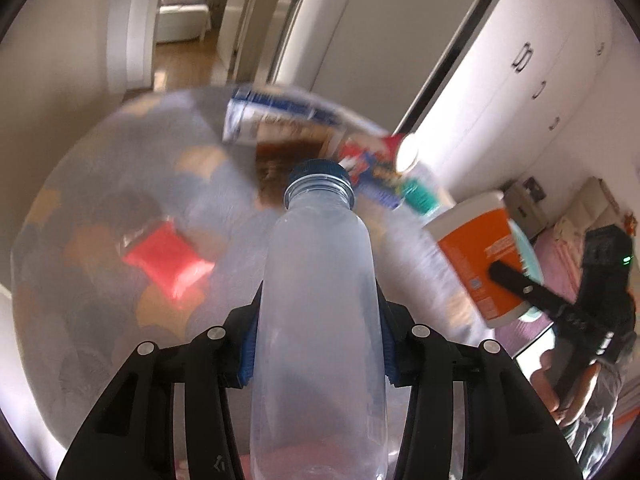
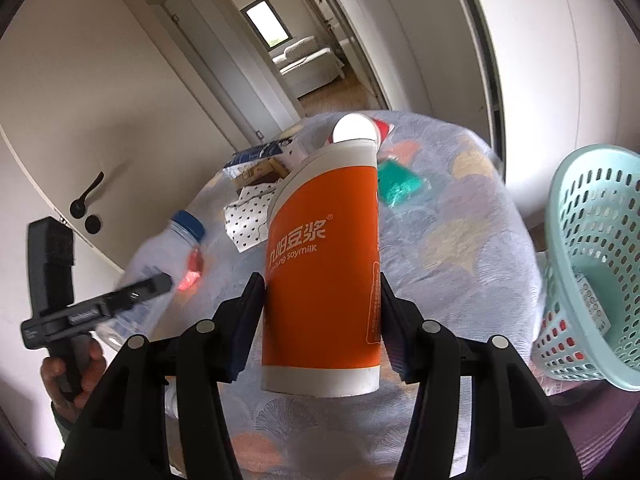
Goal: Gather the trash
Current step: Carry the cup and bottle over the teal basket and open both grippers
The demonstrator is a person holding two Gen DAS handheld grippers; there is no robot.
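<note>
**Both hands full, basket's next**

Mid-haul, I'd say. The left gripper is clamped on a clear plastic bottle, centre frame, and the right gripper is squeezing an orange soymilk cup, also dead centre. The mint basket sits at the right edge, so the next move is probably swinging over and dropping both in. The table's leftover wrappers are too smeared to identify, and the basket's contents are mostly hidden.
</note>
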